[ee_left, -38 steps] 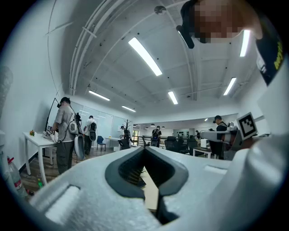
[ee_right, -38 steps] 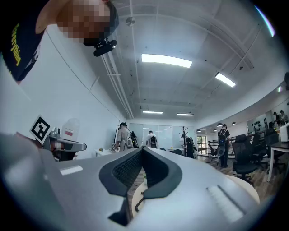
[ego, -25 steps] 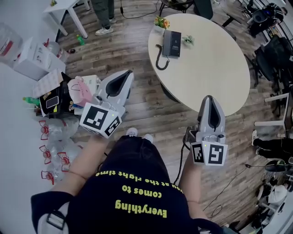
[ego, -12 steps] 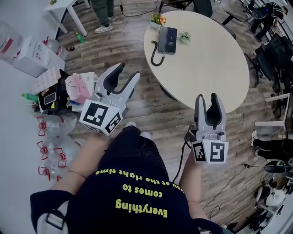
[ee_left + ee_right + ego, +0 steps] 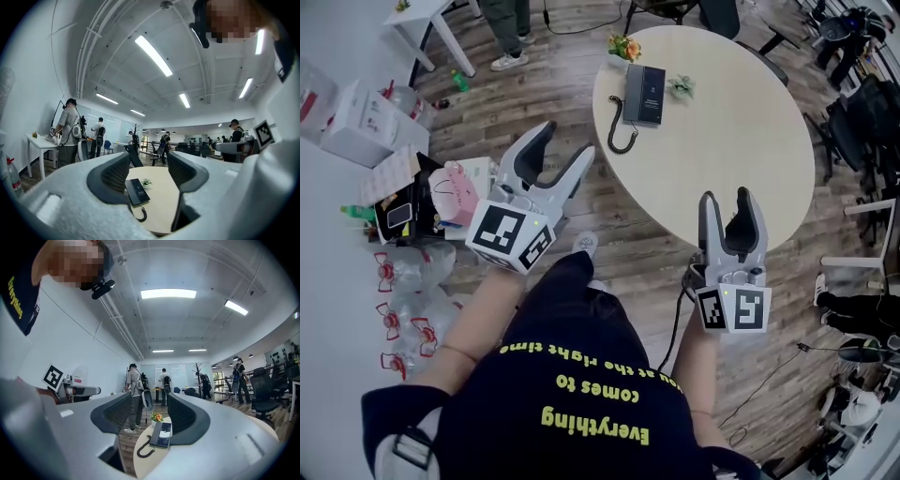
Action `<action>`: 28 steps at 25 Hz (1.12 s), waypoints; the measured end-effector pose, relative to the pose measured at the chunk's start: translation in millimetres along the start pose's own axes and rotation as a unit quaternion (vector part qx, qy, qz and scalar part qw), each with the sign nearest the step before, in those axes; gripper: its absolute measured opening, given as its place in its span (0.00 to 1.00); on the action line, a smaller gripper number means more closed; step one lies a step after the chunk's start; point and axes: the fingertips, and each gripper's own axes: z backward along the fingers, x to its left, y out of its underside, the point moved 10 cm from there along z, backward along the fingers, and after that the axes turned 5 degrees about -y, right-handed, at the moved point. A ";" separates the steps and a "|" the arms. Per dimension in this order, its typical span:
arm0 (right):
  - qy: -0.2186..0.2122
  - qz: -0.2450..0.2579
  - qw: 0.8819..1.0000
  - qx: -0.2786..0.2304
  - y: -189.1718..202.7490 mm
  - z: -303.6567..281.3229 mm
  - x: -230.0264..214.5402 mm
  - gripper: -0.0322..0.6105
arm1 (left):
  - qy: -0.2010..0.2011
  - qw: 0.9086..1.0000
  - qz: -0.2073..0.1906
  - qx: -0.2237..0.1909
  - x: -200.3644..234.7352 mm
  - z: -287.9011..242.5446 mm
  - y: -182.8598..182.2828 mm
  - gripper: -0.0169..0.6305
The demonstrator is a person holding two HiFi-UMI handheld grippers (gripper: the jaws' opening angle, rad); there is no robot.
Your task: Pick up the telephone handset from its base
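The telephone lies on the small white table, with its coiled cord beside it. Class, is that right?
Not quite. The telephone lies on the round beige table, not on a small white one, as the head view shows. Its coiled cord is beside it.

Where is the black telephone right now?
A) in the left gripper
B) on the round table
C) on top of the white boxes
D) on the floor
B: the telephone lies flat on the round table, near its far edge and close to a small bunch of flowers.
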 end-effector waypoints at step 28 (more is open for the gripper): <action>-0.028 -0.014 0.999 0.024 20.5 -181.0 -124.5 0.48 | -0.006 1.000 0.006 0.025 67.0 -207.3 18.0 0.44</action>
